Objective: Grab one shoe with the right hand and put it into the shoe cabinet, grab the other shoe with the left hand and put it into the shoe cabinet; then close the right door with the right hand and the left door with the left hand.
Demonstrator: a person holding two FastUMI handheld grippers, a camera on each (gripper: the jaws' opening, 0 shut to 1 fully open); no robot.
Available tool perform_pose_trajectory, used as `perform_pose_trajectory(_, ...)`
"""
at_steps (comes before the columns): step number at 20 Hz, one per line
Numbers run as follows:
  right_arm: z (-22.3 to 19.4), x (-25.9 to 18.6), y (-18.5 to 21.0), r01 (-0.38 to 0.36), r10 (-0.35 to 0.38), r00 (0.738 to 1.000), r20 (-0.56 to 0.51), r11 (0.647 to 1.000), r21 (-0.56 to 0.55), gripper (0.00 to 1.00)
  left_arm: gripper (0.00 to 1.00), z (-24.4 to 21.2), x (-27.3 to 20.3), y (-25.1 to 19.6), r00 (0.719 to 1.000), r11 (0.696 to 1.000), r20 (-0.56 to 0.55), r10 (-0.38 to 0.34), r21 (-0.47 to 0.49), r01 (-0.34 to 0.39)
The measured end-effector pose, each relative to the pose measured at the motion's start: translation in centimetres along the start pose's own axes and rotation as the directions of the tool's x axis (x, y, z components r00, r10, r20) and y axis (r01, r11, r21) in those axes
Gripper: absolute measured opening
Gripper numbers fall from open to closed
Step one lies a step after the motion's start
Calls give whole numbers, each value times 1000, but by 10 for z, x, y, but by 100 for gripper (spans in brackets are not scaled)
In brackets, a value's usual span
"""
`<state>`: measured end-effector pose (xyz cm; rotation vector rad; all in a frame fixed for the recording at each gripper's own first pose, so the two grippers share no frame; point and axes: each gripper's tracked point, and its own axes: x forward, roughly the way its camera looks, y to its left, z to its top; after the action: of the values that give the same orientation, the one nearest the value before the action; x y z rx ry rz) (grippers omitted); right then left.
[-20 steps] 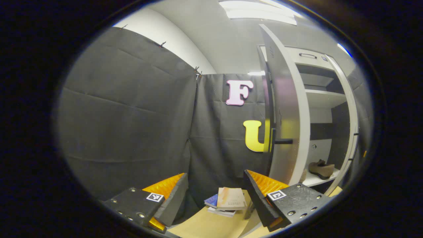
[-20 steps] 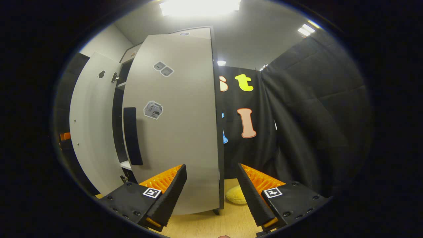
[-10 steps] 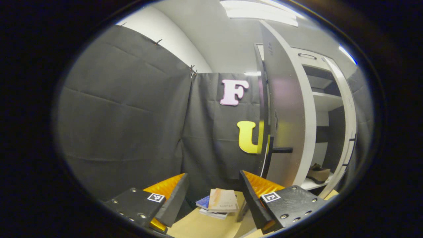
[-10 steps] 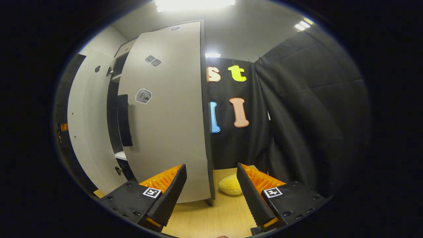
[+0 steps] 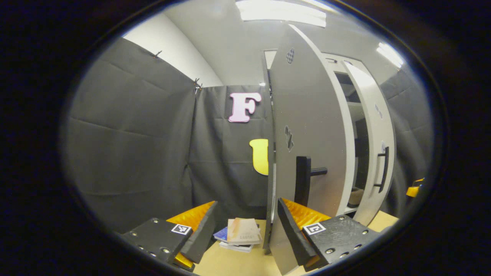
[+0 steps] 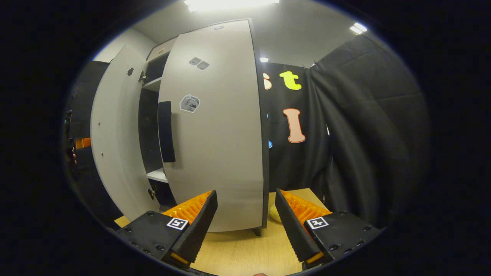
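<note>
The left claw is spread wide with nothing between its fingers, held low over the tan tabletop. Its right-hand finger sits right against the lower edge of the left door, which stands partly swung, its dark bar handle jutting out just above that finger; whether finger and door touch is hard to tell. Beyond the door's far edge a narrow slit of the shoe cabinet is visible, with white shelves and what looks like a shoe low on the bottom shelf, mostly hidden. The right door stands past that slit, its own handle facing out. To the left of the door a small stack of books lies on the tabletop near the cloth wall, with open floor space between the claw's fingers and the stack.

The right claw is likewise released and empty, held low above the tabletop. In the right gripper view the right door fills the middle, angled partway shut, its bottom edge just beyond the fingertips and its outer edge lining up above the gap between them. A dark handle runs down its near edge. Behind it a dark gap opens into the cabinet, then the left door stands beyond. A yellow soft thing peeks out on the tabletop behind the door's lower corner.
</note>
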<state>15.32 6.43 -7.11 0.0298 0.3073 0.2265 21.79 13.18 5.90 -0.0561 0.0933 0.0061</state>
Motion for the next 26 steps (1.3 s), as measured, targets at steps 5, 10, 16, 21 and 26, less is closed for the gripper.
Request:
perform_pose_trajectory(5, -9, -8, -6, 15, -16, 1000, -27, 1000, -11, 96, 87, -9, 9, -48, 995, 992, -3, -99, -82, 98)
perform_pose_trajectory(10, -9, -20, -28, 69, -69, 997, -27, 998, -9, 96, 91, -10, 32, -102, 985, 980, 11, -170, -106, 170)
perform_pose_trajectory(16, -13, -24, -36, 83, -83, 996, -27, 996, 27, 96, 93, -18, 59, -161, 979, 979, 27, -201, -38, 202)
perform_pose_trajectory(21, -10, -29, -21, 54, -54, 999, -7, 998, 34, 96, 93, -18, 53, -156, 981, 982, 23, -190, -4, 190)
perform_pose_trajectory(26, 17, -41, -13, 41, -42, 998, 53, 999, 6, 96, 93, -17, 54, -153, 986, 987, 36, -162, 8, 161)
